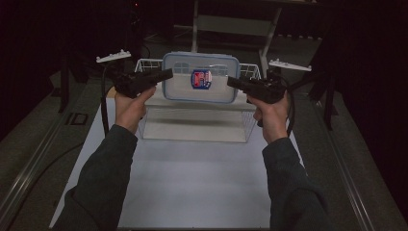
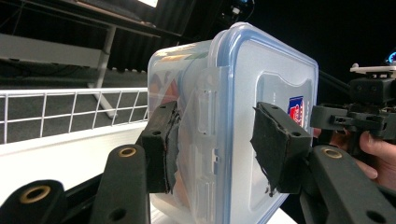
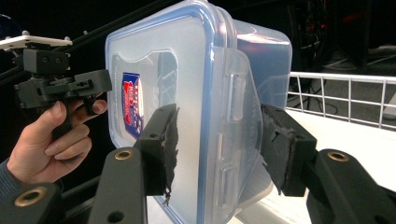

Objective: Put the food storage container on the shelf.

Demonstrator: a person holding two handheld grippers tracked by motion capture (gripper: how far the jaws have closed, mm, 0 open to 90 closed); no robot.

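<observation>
So from where I'm standing, nearest are the two sleeves coming up over the white table top (image 1: 192,178), each hand on a pistol-style gripper. The left gripper (image 1: 166,73) and right gripper (image 1: 232,82) sit at opposite short ends of a clear plastic container (image 1: 201,84) with a blue-rimmed lid, held up in the air between them, above a white wire basket (image 1: 248,72). Its long axis runs straight from one hand to the other, so neither is nearer; any move looks like it has to be a two-handed one.

The gripper views show what the high view can't. The left gripper (image 2: 215,144) has its jaws partly open, straddling the container's (image 2: 261,93) end latch, one pad touching the body, the lid-side pad maybe just off. The right gripper (image 3: 219,144), jaws likewise partly open, straddles the container's (image 3: 187,74) other latch with a sliver of daylight on both sides, so whether it truly clamps I can't tell.
</observation>
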